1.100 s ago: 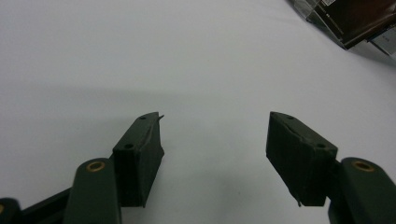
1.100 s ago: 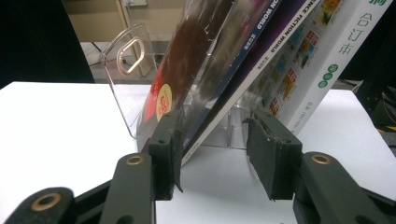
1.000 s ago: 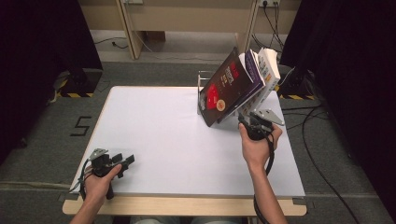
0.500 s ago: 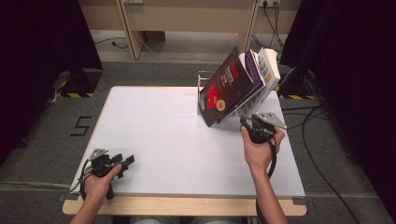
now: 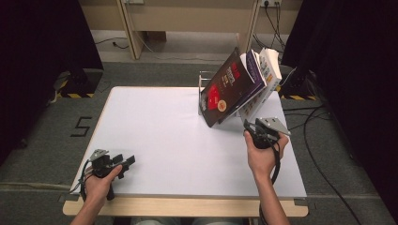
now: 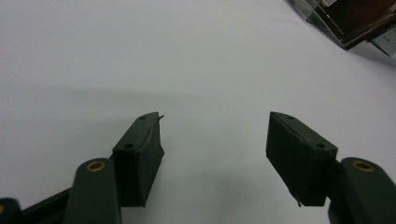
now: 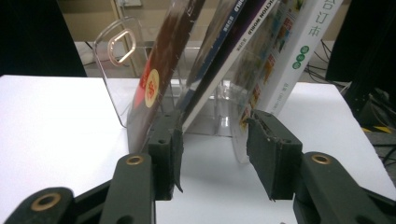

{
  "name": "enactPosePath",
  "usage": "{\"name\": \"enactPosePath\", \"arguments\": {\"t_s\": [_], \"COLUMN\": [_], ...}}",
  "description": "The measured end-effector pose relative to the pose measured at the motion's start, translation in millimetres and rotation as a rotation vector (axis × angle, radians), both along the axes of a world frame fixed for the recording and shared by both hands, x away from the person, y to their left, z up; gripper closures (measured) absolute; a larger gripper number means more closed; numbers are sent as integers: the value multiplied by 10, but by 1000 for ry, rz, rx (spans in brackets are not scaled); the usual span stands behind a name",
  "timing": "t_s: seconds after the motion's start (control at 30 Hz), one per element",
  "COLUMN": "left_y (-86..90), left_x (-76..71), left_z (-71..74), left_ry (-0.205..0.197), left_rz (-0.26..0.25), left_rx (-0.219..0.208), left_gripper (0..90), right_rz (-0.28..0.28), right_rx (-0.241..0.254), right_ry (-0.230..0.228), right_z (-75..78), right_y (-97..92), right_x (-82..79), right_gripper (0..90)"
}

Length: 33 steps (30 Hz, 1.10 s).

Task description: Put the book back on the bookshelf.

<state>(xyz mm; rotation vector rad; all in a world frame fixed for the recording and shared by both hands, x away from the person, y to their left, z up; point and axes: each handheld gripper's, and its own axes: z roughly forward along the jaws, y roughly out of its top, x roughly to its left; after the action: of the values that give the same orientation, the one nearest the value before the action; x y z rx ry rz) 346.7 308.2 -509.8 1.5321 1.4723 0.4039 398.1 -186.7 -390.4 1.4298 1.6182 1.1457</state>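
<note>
High view: I see a white bench [image 5: 178,136] on grey floor, dark curtains either side. A clear rack [image 5: 204,91] at the far right holds leaning books: dark red book [image 5: 224,89], purple book [image 5: 251,75], white book [image 5: 270,77]. My right tongs [image 5: 250,127] sit just near of the books; my left tongs [image 5: 127,163] rest at the near left corner.

Left gripper view: tongs [image 6: 215,135] spread over bare bench.

Right gripper view: tongs [image 7: 215,140] spread, pinching nothing, jaws pointed at the foot of the purple book [image 7: 219,60].
</note>
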Motion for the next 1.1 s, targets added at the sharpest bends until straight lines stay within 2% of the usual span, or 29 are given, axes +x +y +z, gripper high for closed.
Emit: {"name": "enactPosePath", "arguments": {"t_s": [1.1], "left_y": [-5], "left_x": [0], "left_z": [-2], "left_ry": [1], "left_rz": [0], "left_rx": [4], "left_gripper": [349], "right_rz": [-23], "right_rx": [-29], "right_ry": [17], "right_z": [-123], "right_y": [-204], "right_x": [-189], "right_gripper": [555]}}
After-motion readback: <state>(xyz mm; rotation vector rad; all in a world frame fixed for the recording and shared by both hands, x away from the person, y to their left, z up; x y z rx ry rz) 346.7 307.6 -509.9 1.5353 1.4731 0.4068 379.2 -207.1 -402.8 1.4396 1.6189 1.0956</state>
